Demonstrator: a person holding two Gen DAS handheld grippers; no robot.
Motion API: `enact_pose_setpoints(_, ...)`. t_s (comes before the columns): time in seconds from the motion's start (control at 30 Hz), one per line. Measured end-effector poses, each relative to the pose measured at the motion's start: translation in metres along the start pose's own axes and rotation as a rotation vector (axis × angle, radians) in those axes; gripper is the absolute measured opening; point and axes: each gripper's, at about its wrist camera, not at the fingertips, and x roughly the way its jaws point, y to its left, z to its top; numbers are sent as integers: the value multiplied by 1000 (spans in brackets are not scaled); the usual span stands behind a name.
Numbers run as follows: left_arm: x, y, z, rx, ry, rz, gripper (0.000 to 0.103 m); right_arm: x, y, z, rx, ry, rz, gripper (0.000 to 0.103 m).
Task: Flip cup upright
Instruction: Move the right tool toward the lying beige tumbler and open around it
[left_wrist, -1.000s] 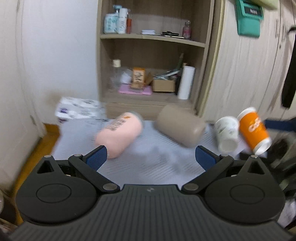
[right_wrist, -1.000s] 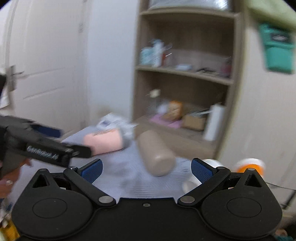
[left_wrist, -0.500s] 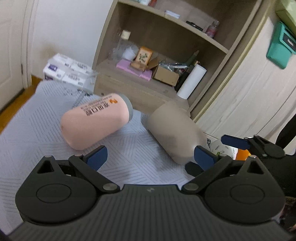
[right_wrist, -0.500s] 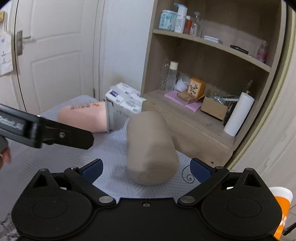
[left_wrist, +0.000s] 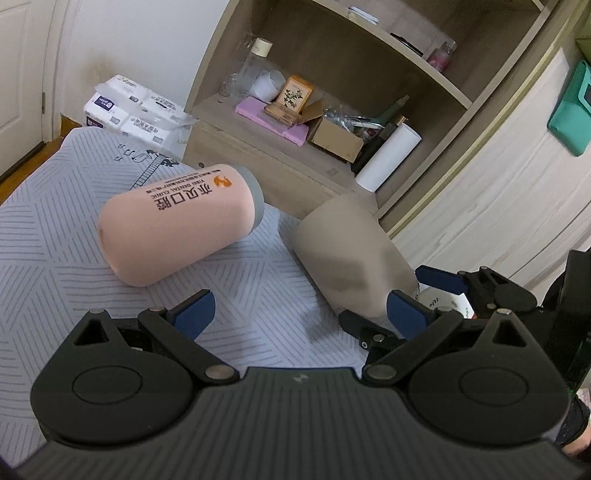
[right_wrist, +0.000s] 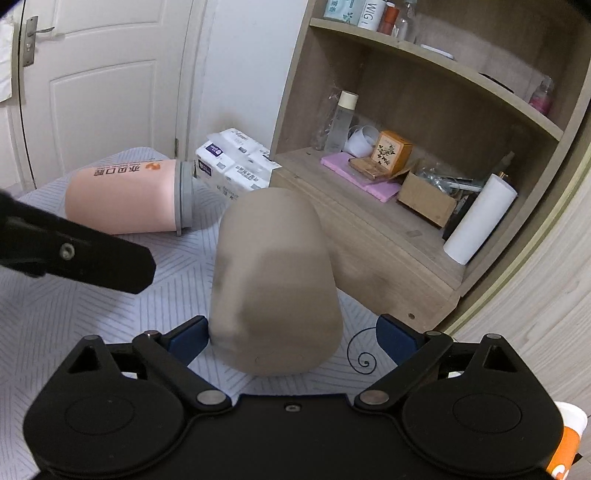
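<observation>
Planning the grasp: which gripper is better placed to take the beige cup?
Right. The right gripper is open with the beige cup lying between its jaws; the left gripper faces bare mat.

Evenly lit by soft indoor light, with faint shadows under the beige cup (right_wrist: 275, 284). Mostly sharp, slightly blurred on that cup. Strongly bowed at the edges by fisheye distortion.

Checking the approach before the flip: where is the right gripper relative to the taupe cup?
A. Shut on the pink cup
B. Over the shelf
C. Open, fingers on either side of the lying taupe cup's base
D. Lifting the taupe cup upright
C: the right gripper is open, its fingers flanking the base of the taupe cup, which lies on the mat.
</observation>
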Motion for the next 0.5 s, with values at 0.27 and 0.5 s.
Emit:
enact_pose_setpoints(0.27,3,5,0,-35,29,-38,100,3,4,4,51,12,8,82)
enact_pose_setpoints(0.5,4,15,-2,-91,66,-86,100,-9,6,-2,188,49,12,82)
